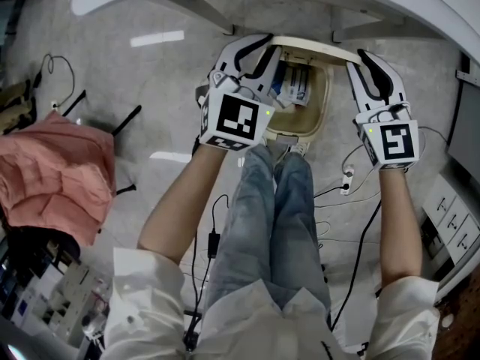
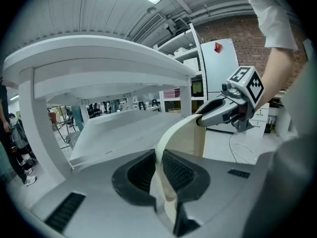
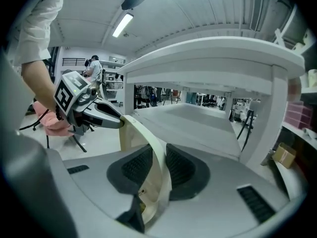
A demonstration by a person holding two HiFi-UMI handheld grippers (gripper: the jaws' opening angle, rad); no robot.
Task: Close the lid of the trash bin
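— Cloth at the far left, what is it?
— Crumpled salmon-pink fabric (image 1: 52, 167), draped over something with black legs, well apart from the bin.
— And the left gripper (image 1: 266, 47)?
— Its dark ribbed pads (image 2: 141, 172) stand almost together, pinching the thin edge of the curved cream plastic lid (image 2: 181, 133). Nothing else is between them.
— Where is that lid?
— Raised, and seen edge-on from the head view. It stands over the far side of the cream rectangular plastic trash bin (image 1: 324, 107). The bin sits on the grey floor (image 1: 150, 88) just beyond the person's blue-jeaned legs (image 1: 270, 201), near the curved edge of the white table (image 1: 420, 2). Blue-and-white packets (image 1: 295, 85) lie inside the bin.
— The right gripper (image 1: 361, 57)?
— Its jaws are nearly closed too, clamped on the lid's opposite end. Each gripper view shows the other gripper gripping the far end of the lid.
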